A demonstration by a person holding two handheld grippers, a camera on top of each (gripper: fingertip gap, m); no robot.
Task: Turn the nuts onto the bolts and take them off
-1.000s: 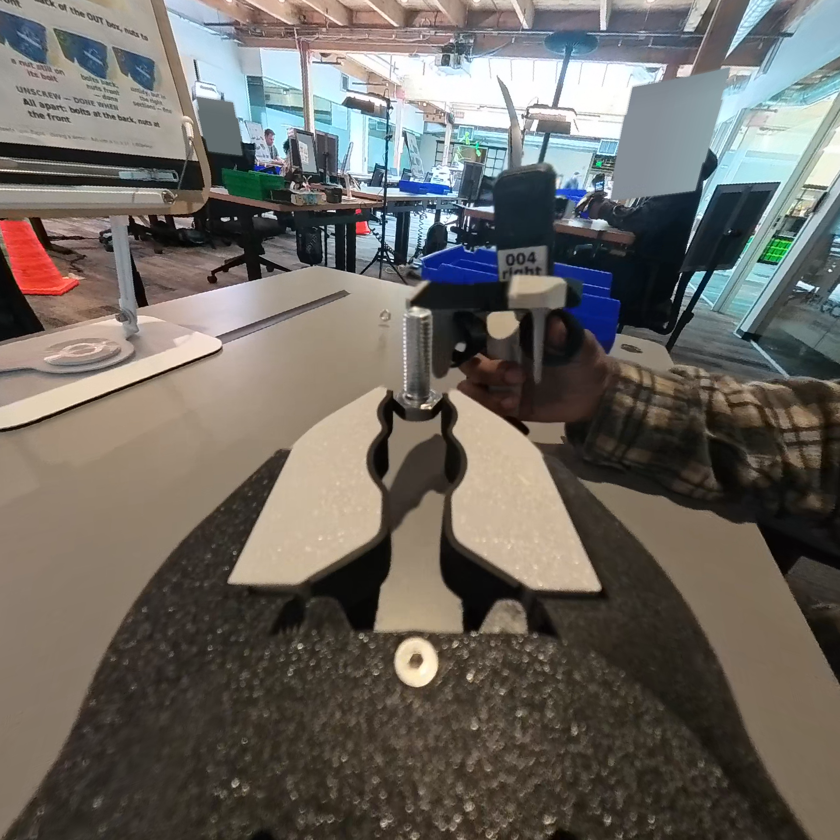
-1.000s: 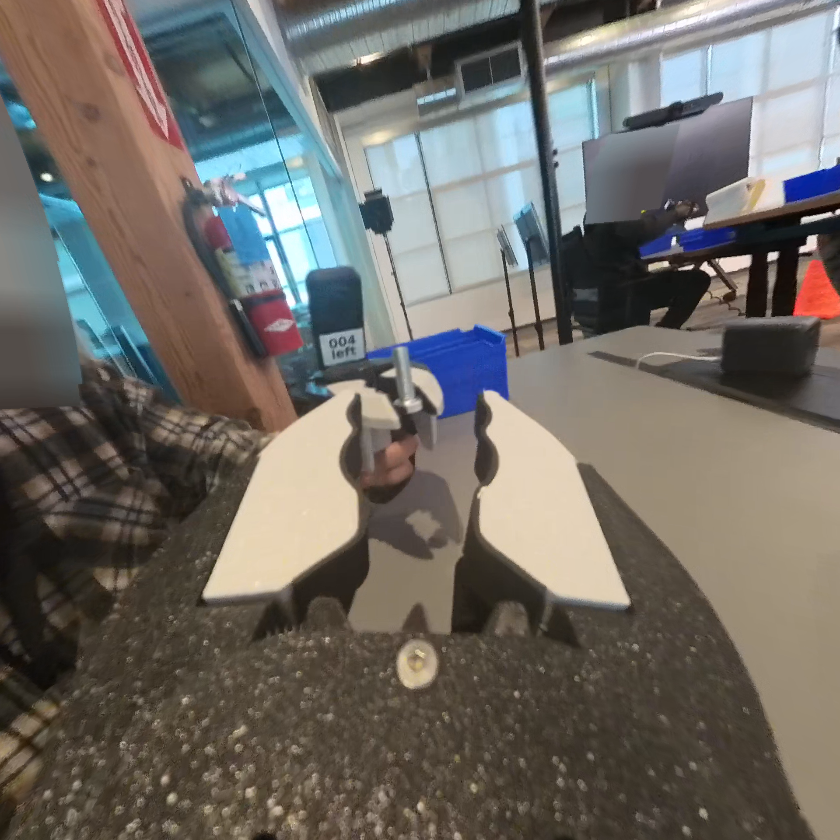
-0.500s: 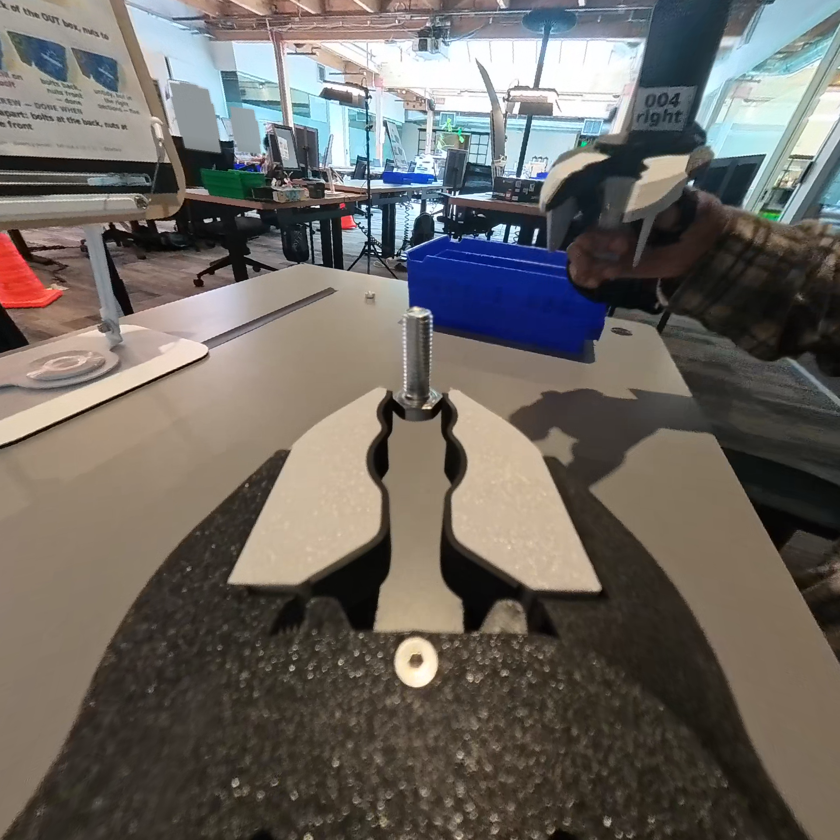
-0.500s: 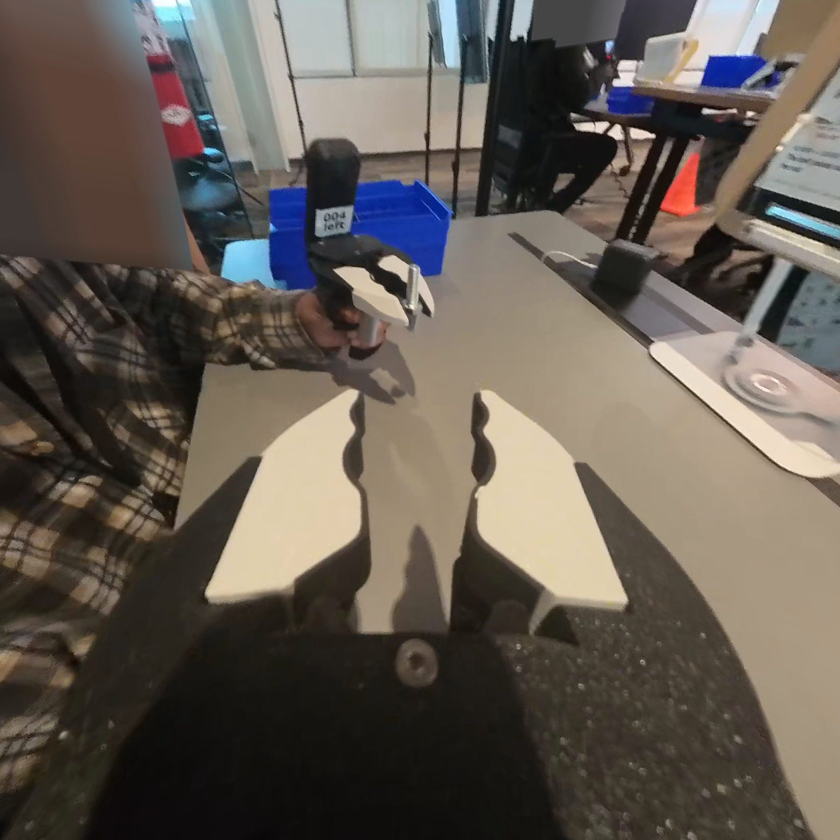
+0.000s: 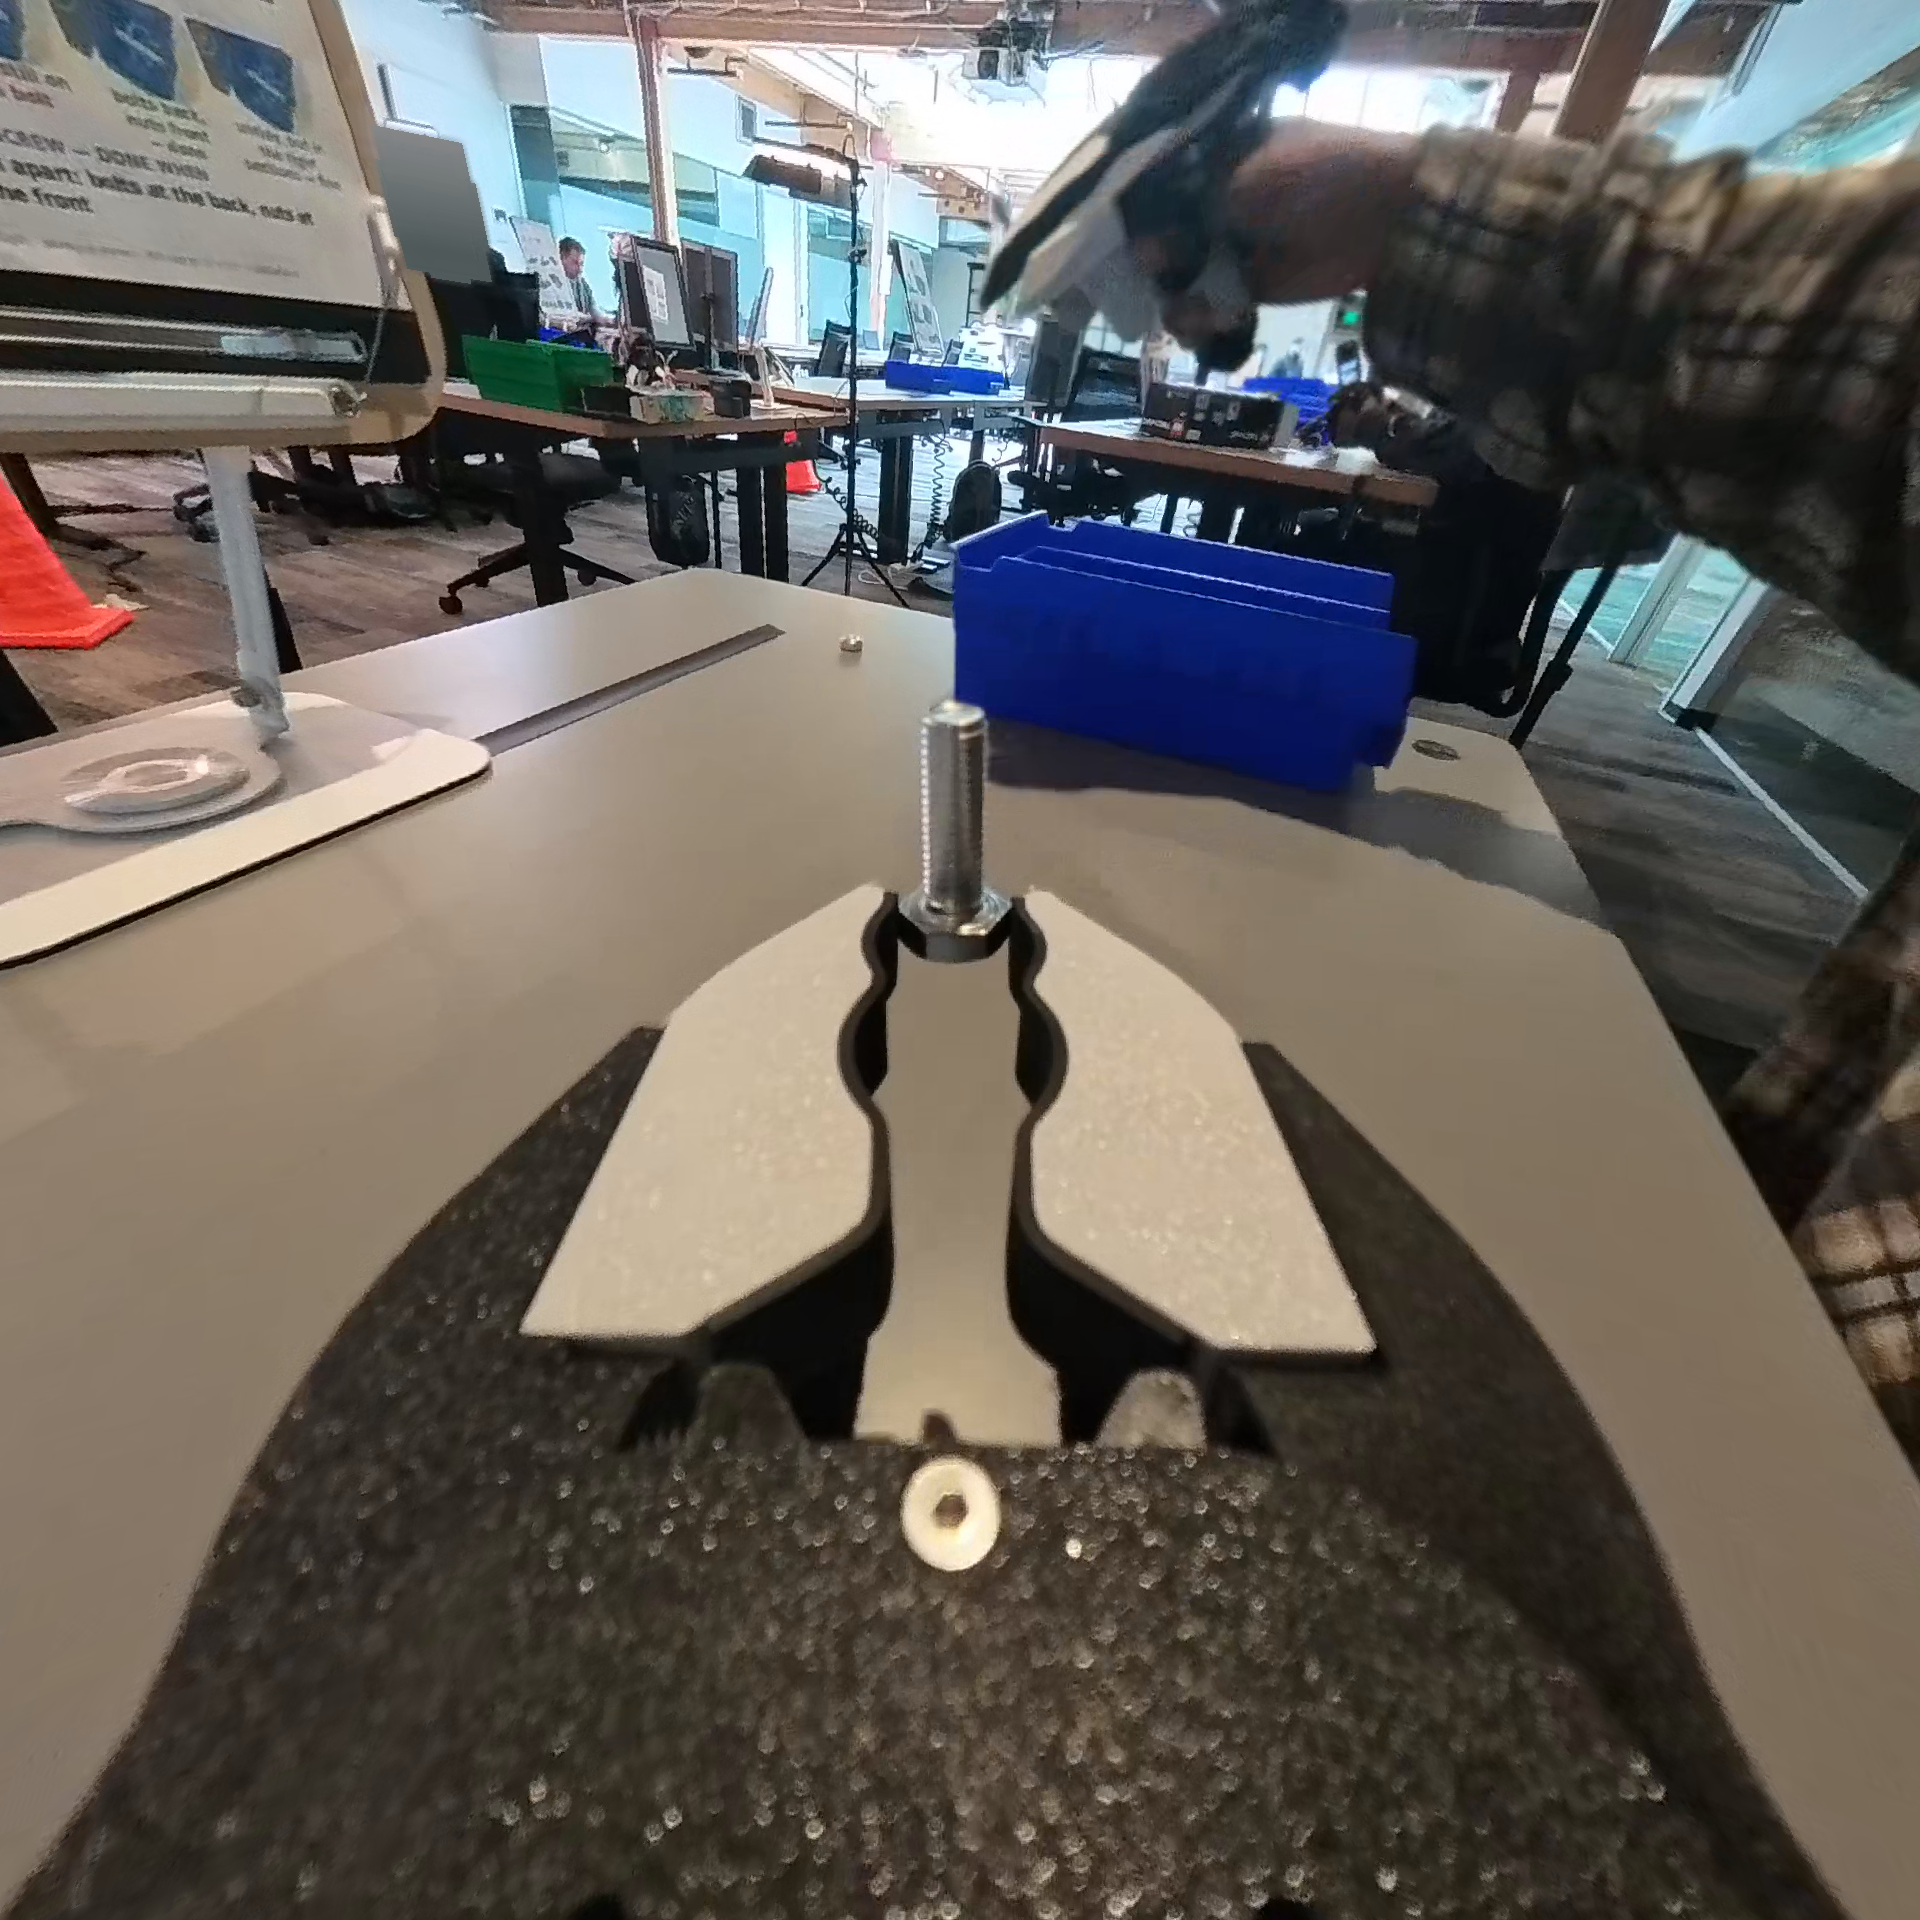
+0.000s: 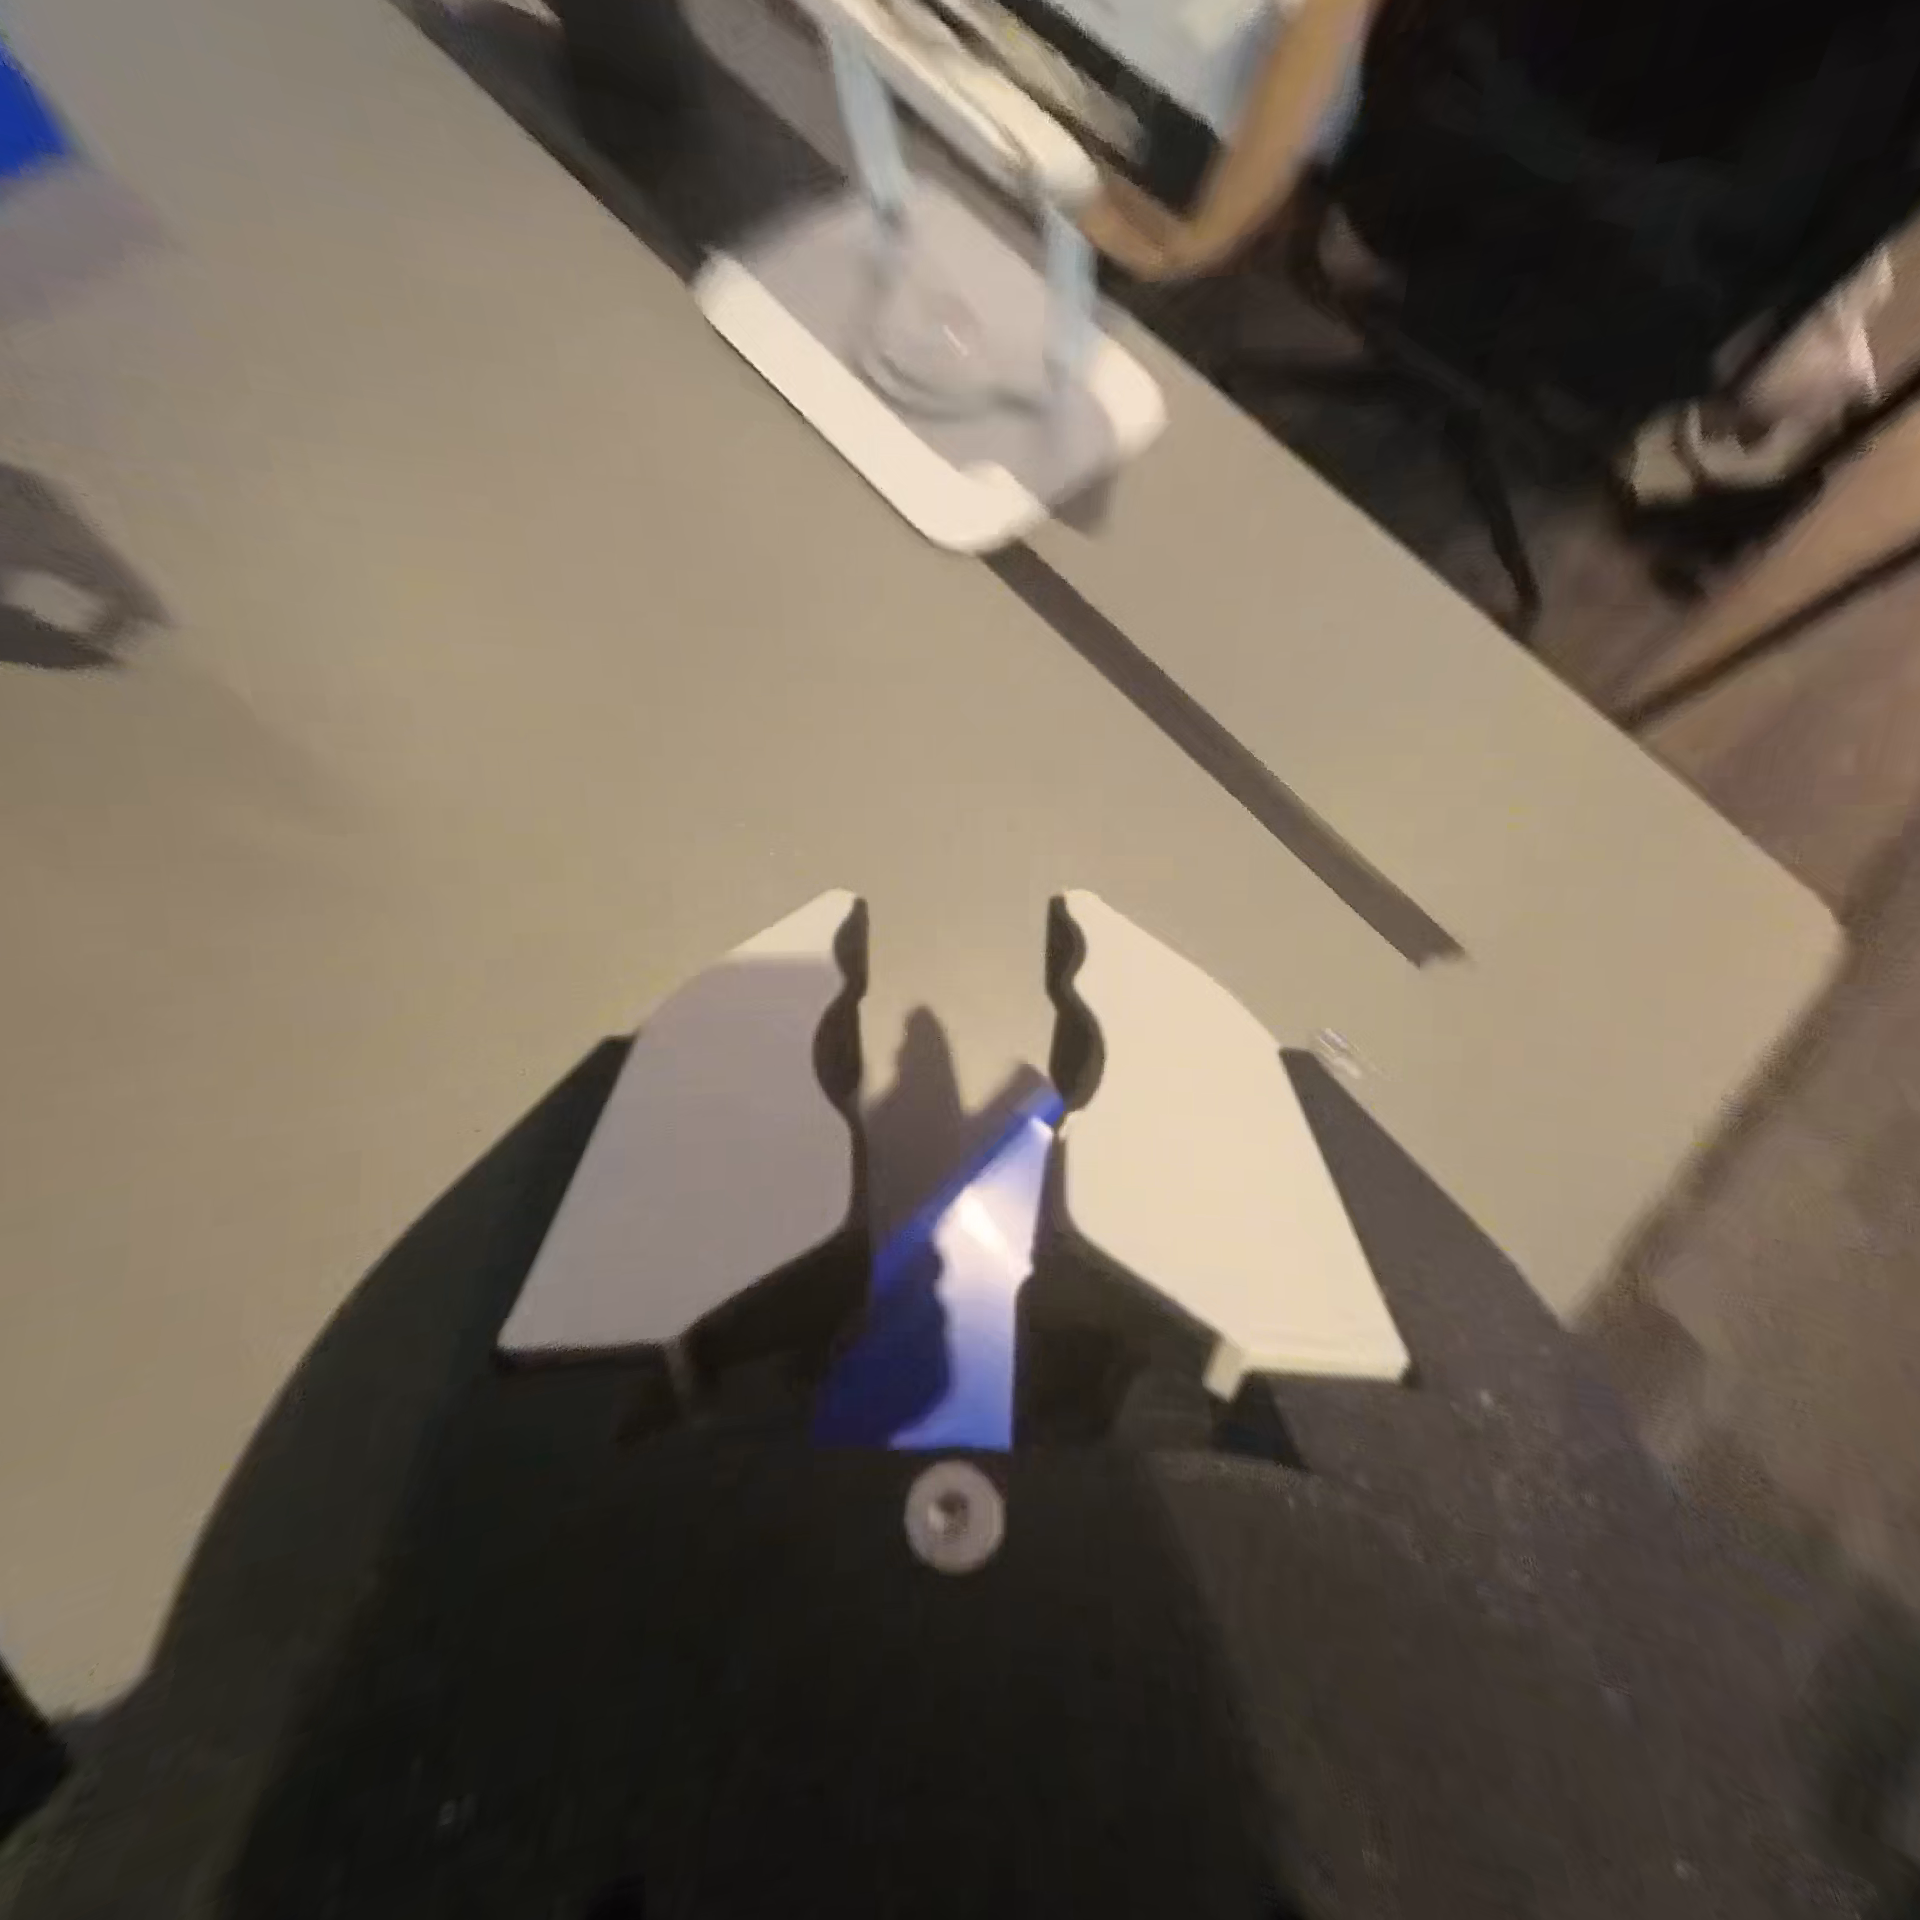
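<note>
Left claw: clamped on the hex head of 1 bolt, fingertips pinching it from both sides.
Bolt: silver, threaded shank upright, pointing up from the claw tips; shank bare, no nut on it.
Nut: 1 small silver piece lying loose on the tabletop, well beyond the bolt, near the far edge and left of the bin; too small to tell more.
Right claw: apart, nothing between the fingers; own view blurred, looking steeply down at the grey tabletop.
Right claw, seen from left wrist view: raised high at the upper right, blurred, gripped by a hand with a plaid sleeve; well apart from the bolt.
Bin: blue, on the tabletop behind the bolt, to the right.
Stand: white flat base with a thin post, left side of the tabletop, carrying a printed sheet above.
Slot: dark strip set in the tabletop between the stand and the nut.
Surroundings: open workroom with desks, chairs, 1 orange cone on the floor at far left.
</note>
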